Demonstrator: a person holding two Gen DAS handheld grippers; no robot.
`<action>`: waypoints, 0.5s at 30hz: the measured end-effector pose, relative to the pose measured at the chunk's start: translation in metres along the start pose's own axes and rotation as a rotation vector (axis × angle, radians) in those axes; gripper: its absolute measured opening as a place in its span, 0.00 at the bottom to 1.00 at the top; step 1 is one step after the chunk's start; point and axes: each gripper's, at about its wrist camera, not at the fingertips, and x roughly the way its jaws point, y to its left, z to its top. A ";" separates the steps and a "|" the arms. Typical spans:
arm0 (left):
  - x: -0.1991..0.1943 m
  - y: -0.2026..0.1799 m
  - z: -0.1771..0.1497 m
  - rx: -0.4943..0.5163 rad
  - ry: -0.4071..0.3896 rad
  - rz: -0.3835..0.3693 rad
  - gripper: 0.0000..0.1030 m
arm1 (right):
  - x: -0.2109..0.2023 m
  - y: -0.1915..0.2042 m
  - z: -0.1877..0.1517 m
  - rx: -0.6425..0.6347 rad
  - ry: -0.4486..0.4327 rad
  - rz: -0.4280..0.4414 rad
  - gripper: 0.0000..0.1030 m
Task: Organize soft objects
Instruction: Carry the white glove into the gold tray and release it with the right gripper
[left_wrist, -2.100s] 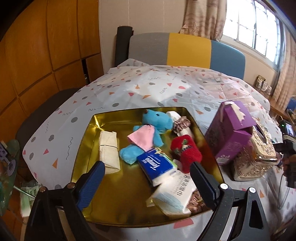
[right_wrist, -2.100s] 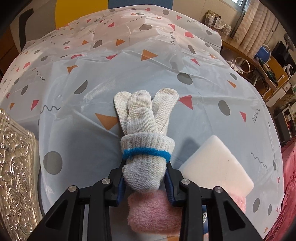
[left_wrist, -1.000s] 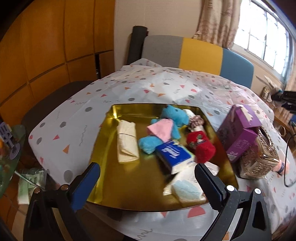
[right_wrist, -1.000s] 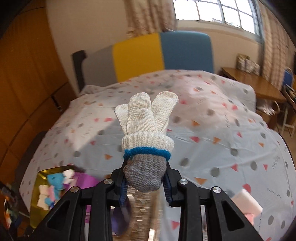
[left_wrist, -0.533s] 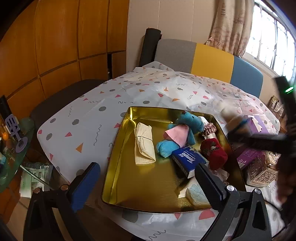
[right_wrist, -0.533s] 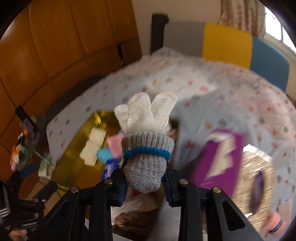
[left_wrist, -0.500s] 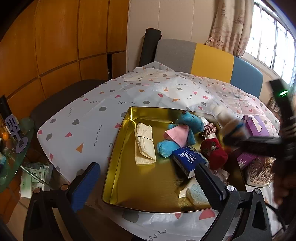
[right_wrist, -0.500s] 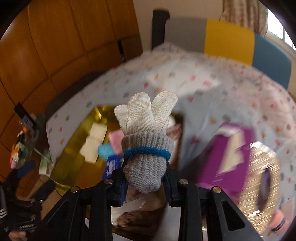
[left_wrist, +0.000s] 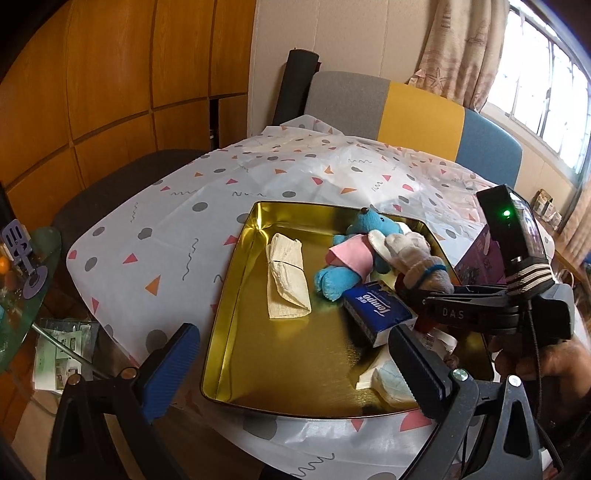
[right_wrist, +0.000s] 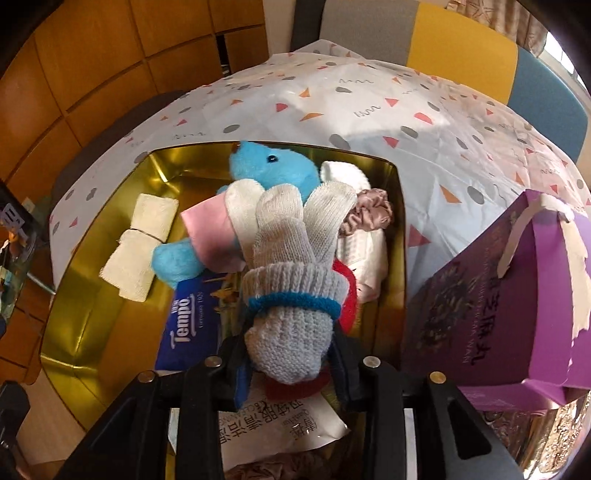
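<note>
The left claw (left_wrist: 295, 365) hangs spread and empty at the near edge of the gold tray (left_wrist: 236, 295). Ahead of it lie a folded cream cloth (left_wrist: 286, 275), a blue plush toy (left_wrist: 354, 258) and a Tempo tissue pack (left_wrist: 376, 312). The right claw (right_wrist: 291, 360) pinches a knitted glove (right_wrist: 291, 266) by its cuff above them. The placing step seems underway; next, lowering and letting go.

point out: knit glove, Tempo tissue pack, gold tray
knit glove (right_wrist: 291, 288), right wrist view, ribbed cuff.
Tempo tissue pack (left_wrist: 376, 308), left wrist view, blue top face.
gold tray (left_wrist: 258, 347), left wrist view, bare floor.
</note>
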 end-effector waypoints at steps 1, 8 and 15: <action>0.000 0.000 0.000 -0.001 0.001 -0.007 1.00 | -0.002 -0.002 0.000 0.009 -0.006 0.012 0.41; 0.000 -0.004 -0.001 0.000 0.012 -0.014 1.00 | -0.026 -0.007 -0.007 0.035 -0.094 0.001 0.56; -0.006 -0.016 -0.001 0.046 -0.005 -0.008 1.00 | -0.071 -0.012 -0.017 0.008 -0.210 -0.011 0.61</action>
